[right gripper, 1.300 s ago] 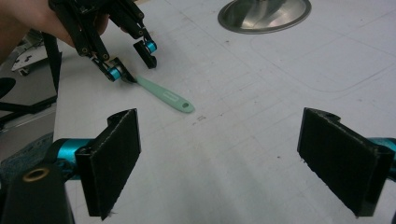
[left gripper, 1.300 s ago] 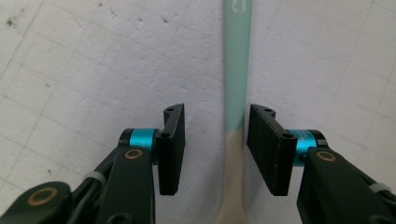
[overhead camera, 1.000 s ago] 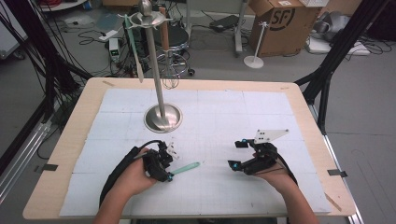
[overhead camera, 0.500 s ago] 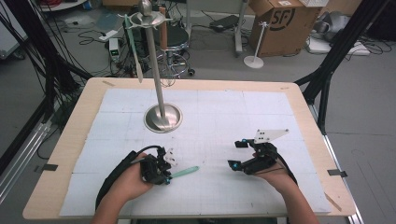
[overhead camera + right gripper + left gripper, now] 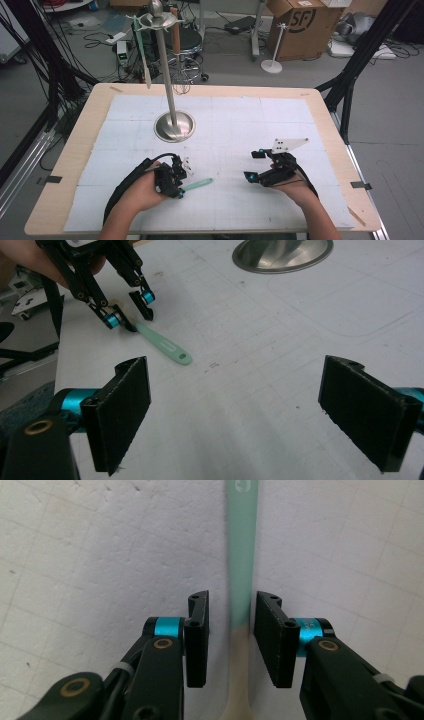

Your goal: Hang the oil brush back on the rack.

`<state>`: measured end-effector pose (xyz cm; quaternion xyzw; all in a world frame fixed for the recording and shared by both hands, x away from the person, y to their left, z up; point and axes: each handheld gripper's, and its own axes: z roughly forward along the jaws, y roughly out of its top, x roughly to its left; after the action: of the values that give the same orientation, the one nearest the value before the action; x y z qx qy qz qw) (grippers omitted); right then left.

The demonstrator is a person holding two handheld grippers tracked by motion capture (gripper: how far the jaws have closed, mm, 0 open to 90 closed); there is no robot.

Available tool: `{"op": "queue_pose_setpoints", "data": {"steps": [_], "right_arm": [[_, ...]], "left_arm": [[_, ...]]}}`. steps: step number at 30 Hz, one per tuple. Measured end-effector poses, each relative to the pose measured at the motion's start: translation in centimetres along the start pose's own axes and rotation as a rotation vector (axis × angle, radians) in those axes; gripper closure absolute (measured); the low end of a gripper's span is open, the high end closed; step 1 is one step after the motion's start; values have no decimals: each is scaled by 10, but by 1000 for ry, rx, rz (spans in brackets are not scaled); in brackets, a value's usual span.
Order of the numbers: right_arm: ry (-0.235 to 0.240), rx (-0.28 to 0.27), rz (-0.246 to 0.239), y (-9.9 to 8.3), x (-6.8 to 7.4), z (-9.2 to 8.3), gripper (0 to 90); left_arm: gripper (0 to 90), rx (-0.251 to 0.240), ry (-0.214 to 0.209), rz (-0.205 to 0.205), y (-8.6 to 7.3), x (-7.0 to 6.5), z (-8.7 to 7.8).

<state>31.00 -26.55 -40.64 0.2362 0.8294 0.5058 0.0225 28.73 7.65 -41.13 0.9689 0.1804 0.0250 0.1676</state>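
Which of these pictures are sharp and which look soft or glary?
High view: evenly lit, a little soft, bright sheen on the stand's metal base. Left gripper view: the green utensil handle is sharp, nearest parts blur. Right gripper view: its fingers are slightly soft, the mat clear.

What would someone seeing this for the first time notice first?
Probably the tall metal stand rising from its round base at the table's far left, with a utensil hanging from its top. Next, the mint-green utensil lying flat on the white mat near the front, its handle between the jaws of the left gripper, with gaps visible either side.
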Motion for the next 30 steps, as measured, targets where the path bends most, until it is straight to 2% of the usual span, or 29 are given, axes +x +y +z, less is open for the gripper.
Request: {"op": "queue_pose_setpoints", "data": {"steps": [4, 7, 12, 19, 25, 30], "right_arm": [[2, 0, 1, 0, 0, 0, 127], [1, 4, -4, 0, 0, 1, 127], [1, 1, -3, 0, -1, 1, 127], [2, 2, -4, 0, -1, 1, 127], [1, -2, -2, 0, -1, 0, 127], [2, -7, -1, 0, -1, -1, 127]], "left_arm": [[677, 7, -6, 10, 1, 1, 1], [700, -16, -11, 13, -1, 2, 0], [758, -69, -24, -5, -8, 5, 0], [805, -87, -18, 9, -10, 6, 0], [811, -146, -30, 9, -16, 8, 0], [812, -217, -51, -2, -18, 10, 0]]}}
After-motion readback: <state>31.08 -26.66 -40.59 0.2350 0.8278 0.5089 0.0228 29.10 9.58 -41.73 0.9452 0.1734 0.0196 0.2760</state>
